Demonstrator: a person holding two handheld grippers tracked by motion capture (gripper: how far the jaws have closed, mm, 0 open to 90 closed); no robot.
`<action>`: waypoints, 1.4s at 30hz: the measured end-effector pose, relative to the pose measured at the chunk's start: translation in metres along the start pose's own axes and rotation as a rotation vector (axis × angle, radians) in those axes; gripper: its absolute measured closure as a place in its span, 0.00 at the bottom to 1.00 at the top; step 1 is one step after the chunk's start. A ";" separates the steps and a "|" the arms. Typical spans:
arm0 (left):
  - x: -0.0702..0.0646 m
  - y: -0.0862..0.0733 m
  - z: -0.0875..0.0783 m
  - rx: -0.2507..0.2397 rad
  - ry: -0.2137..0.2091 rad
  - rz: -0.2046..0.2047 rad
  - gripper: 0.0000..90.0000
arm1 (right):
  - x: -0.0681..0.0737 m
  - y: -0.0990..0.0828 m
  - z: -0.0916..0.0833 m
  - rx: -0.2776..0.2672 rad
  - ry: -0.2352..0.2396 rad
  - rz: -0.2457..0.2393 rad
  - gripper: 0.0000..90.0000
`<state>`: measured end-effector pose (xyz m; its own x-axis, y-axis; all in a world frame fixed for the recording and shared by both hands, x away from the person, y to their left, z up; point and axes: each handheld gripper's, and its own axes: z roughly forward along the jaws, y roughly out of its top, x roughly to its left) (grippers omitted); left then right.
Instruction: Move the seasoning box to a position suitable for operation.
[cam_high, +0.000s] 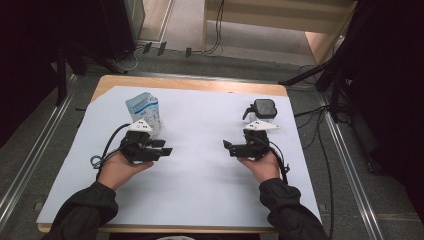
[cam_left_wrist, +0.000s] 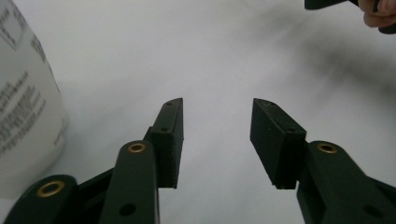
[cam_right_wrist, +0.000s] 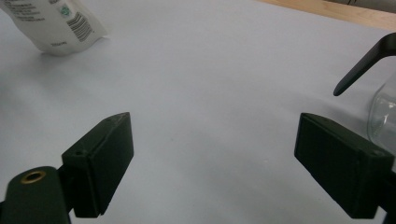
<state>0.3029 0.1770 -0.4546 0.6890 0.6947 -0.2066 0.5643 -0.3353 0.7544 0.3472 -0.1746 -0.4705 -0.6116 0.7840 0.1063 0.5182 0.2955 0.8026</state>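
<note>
A white and blue refill pouch (cam_high: 143, 112) stands at the back left of the white sheet, just behind my left hand. It appears at the left edge of the left gripper view as the pouch (cam_left_wrist: 23, 116) and far off in the right gripper view as the pouch (cam_right_wrist: 60, 21). A clear spray bottle with a black trigger head (cam_high: 262, 110) stands behind my right hand; its trigger (cam_right_wrist: 362, 65) juts in from the right. My left gripper (cam_high: 166, 148) (cam_left_wrist: 217, 105) points toward the middle, open and holding nothing. My right gripper (cam_high: 228, 147) (cam_right_wrist: 215, 121) faces it, open wide, with nothing between its pads.
The white sheet (cam_high: 200, 180) covers a wooden table whose edge (cam_high: 200, 84) shows at the back. Cables trail from both grippers. Metal rails run along the floor on both sides, and dark stands and cables sit behind the table.
</note>
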 end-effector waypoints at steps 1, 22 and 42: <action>-0.001 0.001 0.000 0.007 -0.005 -0.002 0.58 | -0.001 0.000 -0.001 -0.003 0.012 -0.008 0.17; 0.003 -0.007 -0.004 0.048 -0.034 0.031 0.54 | -0.006 -0.007 -0.025 -0.039 -0.006 -0.023 0.44; 0.009 -0.010 -0.004 0.058 -0.011 0.049 0.56 | -0.031 -0.012 -0.040 -0.049 0.011 0.043 0.57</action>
<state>0.3021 0.1890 -0.4618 0.7215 0.6693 -0.1774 0.5549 -0.4057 0.7263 0.3364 -0.2245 -0.4602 -0.5963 0.7890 0.1478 0.5142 0.2341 0.8251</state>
